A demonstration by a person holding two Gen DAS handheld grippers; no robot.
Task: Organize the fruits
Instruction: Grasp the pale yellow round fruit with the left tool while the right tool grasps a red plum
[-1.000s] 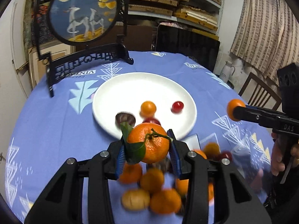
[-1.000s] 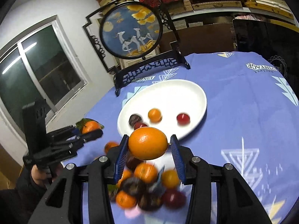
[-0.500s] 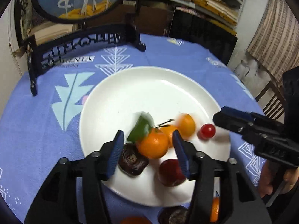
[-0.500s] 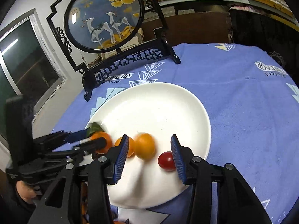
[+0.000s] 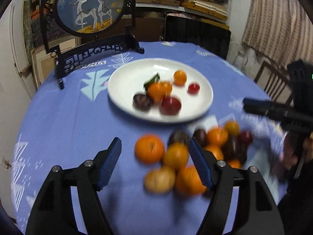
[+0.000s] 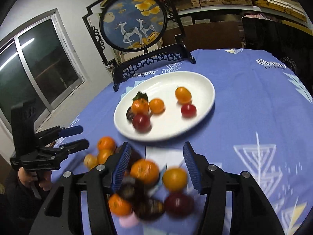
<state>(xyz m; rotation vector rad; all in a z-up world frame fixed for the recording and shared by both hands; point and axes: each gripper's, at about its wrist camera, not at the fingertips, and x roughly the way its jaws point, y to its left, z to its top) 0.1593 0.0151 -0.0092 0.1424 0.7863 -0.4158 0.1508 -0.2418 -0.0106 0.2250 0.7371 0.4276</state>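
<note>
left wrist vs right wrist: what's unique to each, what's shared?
Left wrist only: striped curtain, wooden chair, white jug.
Right wrist only: window, and the left gripper seen from the side, open.
Both: white plate holding six fruits, the loose fruit pile on the blue tablecloth, the round deer screen.

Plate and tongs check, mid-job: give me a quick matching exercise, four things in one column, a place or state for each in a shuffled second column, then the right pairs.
Things:
1. leafy mandarin
2. small red fruit
3. left tongs
4. round deer screen

Places or states:
A. open, empty, above the loose fruit pile
B. standing on the cloth behind the white plate
C. on the plate, touching a dark plum
D. on the plate, nearest its right rim

Pairs: 1-C, 2-D, 3-A, 4-B
</note>
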